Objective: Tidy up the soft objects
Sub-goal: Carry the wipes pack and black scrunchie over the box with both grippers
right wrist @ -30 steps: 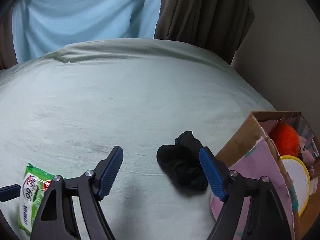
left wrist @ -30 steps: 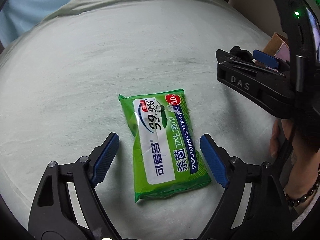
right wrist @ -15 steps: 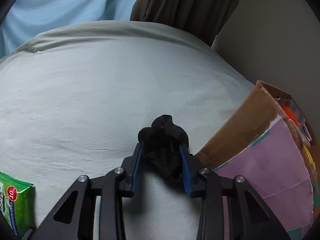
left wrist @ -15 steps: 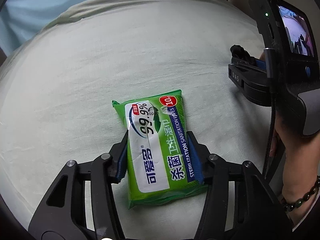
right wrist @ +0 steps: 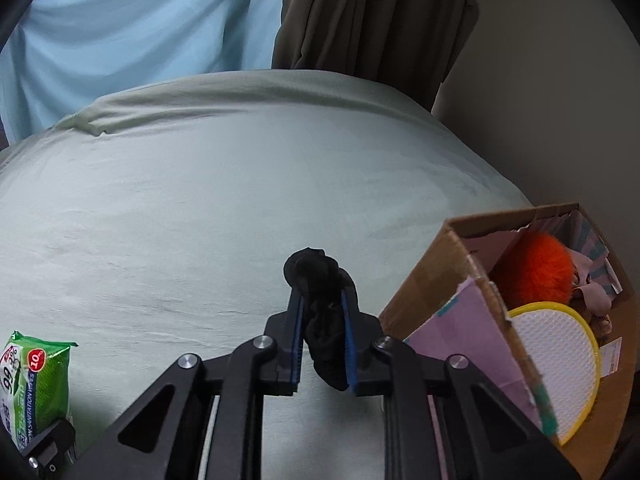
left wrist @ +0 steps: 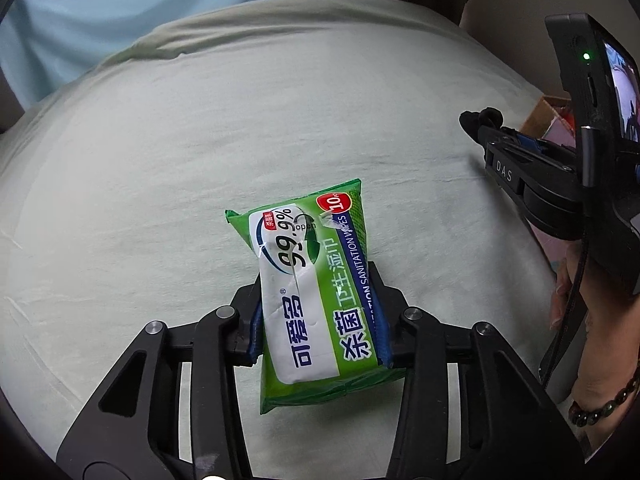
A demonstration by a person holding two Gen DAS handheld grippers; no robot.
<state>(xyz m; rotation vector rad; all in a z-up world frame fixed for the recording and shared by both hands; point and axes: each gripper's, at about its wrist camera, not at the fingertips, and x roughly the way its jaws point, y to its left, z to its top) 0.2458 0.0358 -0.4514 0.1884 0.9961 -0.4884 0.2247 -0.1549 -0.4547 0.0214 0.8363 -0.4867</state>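
My left gripper (left wrist: 318, 312) is shut on a green pack of wet wipes (left wrist: 316, 280) and holds it just above the pale green bed sheet (left wrist: 200, 160). The pack also shows at the lower left of the right wrist view (right wrist: 34, 388). My right gripper (right wrist: 322, 336) is shut on a crumpled black sock (right wrist: 320, 300), lifted off the sheet, just left of the cardboard box (right wrist: 432, 280). The right gripper and the sock's tip (left wrist: 480, 118) show at the right edge of the left wrist view.
The open cardboard box holds an orange fluffy toy (right wrist: 536, 268), a yellow-rimmed white mesh racket (right wrist: 552, 364) and pink fabric (right wrist: 592, 292). A brown curtain (right wrist: 380, 20) and a light blue cloth (right wrist: 140, 28) hang behind the bed. A wall stands on the right.
Both grippers went from open to shut, the left on the wipes pack and the right on the black sock. Both objects have since been lifted slightly off the sheet.
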